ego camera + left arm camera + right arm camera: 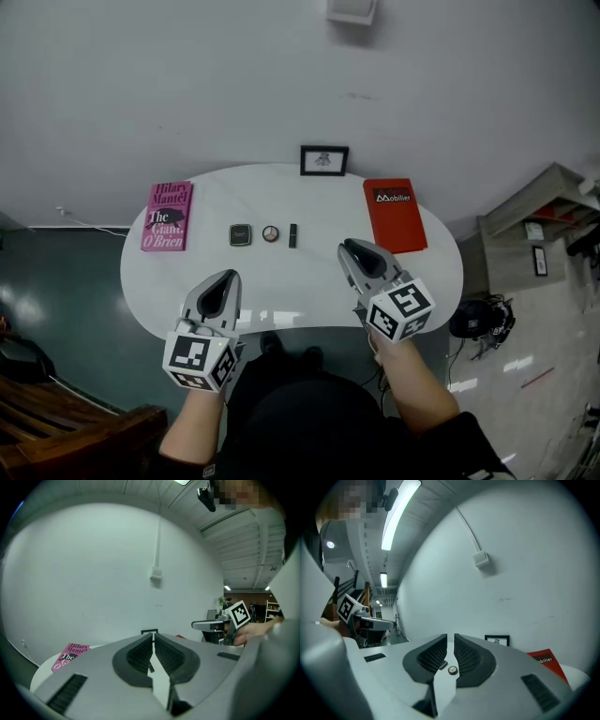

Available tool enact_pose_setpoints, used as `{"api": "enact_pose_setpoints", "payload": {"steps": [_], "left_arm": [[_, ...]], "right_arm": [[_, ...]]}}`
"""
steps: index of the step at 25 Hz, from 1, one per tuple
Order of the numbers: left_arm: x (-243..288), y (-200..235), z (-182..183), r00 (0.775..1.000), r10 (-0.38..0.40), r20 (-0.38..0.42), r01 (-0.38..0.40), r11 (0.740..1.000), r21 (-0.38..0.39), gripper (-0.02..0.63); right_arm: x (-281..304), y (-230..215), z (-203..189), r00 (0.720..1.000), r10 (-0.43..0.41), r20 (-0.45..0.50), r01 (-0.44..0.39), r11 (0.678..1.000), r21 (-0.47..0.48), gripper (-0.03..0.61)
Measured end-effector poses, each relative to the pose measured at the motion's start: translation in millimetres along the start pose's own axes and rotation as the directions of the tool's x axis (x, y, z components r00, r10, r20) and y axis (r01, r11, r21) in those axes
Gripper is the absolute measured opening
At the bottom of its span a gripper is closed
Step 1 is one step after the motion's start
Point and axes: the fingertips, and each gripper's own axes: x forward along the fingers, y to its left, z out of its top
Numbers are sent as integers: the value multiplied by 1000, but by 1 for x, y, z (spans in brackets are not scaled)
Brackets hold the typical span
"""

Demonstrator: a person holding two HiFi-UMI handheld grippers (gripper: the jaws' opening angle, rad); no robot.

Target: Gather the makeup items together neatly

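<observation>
Two ribbed-padded claws, both empty: left claw (pixel 229 276) closed, right claw (pixel 346 245) narrowly parted.

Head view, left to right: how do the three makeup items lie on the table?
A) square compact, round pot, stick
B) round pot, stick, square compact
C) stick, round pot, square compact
A: the square compact lies nearest the pink book, the round pot sits in the middle, and the stick is on the side of the red book.

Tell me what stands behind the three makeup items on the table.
A small framed picture stands behind the makeup items at the table's far edge, near the wall. Its back and prop are hidden.
</observation>
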Motion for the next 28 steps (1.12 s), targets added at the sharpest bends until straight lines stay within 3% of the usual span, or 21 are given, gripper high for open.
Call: {"api": "enact_pose_setpoints", "payload": {"steps": [6,14,21,28], "left_arm": [[-15,12,35,999,-10,48,8,999,45,23],[-33,48,69,997,-34,70,28,997,78,23],[-28,82,87,994,18,112,-26,997,72,23],[-41,98,95,989,57,137,-69,994,84,23]], "right_arm": [[-27,19,52,992,32,119,-31,999,-9,46],[-31,32,109,969,-22,245,25,1000,-12,37],[-26,44,138,954,-42,298,64,996,-67,34],[-14,58,130,965,-11,261,39,994,-104,34]]}}
